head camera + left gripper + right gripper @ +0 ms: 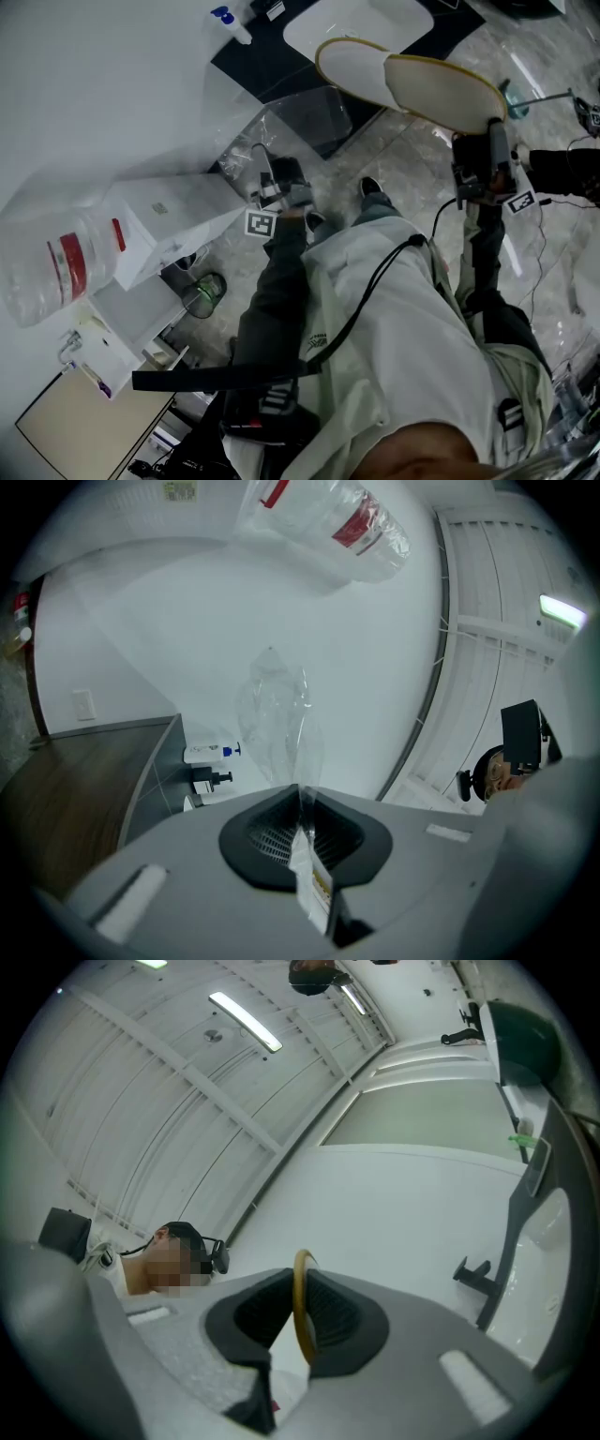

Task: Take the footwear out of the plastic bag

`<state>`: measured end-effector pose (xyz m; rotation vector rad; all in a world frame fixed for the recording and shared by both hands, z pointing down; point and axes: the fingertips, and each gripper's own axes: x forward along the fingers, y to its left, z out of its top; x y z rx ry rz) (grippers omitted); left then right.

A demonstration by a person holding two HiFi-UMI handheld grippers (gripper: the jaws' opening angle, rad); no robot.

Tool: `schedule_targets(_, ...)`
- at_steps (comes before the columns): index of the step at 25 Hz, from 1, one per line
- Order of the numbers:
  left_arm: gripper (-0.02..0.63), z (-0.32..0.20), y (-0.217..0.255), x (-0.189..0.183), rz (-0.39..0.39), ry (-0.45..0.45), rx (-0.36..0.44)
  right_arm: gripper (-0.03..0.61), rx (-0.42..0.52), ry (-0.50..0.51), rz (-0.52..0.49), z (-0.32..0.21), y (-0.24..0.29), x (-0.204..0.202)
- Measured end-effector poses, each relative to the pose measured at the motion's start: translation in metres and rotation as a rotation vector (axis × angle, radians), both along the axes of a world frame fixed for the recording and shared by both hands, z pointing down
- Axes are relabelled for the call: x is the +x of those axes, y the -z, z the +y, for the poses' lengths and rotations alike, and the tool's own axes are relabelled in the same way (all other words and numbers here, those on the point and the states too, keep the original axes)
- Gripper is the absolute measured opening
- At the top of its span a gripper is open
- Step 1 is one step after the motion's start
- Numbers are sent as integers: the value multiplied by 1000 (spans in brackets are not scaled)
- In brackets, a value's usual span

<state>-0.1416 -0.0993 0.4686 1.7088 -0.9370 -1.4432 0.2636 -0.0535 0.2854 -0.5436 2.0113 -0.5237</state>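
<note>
Legible writing: none. A clear pack (58, 267) with a red band, also high in the left gripper view (349, 525), carries print too blurred to read. A white pump bottle (208, 753) with a blue top has a plain-looking face at this size. Each gripper's cube shows a black-and-white square marker (260, 223), pattern only. A small white tag (315, 885) with yellowish print sits at the mouth of the left tongs; its text cannot be made out. Left tongs (275, 176): pressed together, pinching a thin edge of the clear plastic bag (307, 116). In the left gripper view the film (277, 705) rises crumpled and upright from the closed tongs (300, 810). Right tongs (489, 133): pressed together on the slippers (412, 80), a white pair with yellow edging, soles facing the head camera and stacked one partly over the other. In the right gripper view the yellow rim (296, 1281) stands edge-on in the closed tongs (302, 1321). The slippers are out of the bag and well apart from it, bag on the person's left, slippers on the right, both held off any surface.
</note>
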Motion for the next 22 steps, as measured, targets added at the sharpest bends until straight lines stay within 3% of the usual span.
schedule_targets(9, 0, 2, 11, 39, 34, -68, 28, 43, 42, 146, -94, -10, 17, -47)
schedule_targets(17, 5, 13, 52, 58, 129, -129, 170, 43, -9, 272, -127, -14, -3, -95)
schedule_targets(19, 39, 15, 60, 60, 154, -140, 207, 43, -32, 278, -144, -16, -13, -94)
schedule_targets(22, 143, 17, 65, 60, 179, -155, 236, 43, -68, 283, -188, -18, -26, -91)
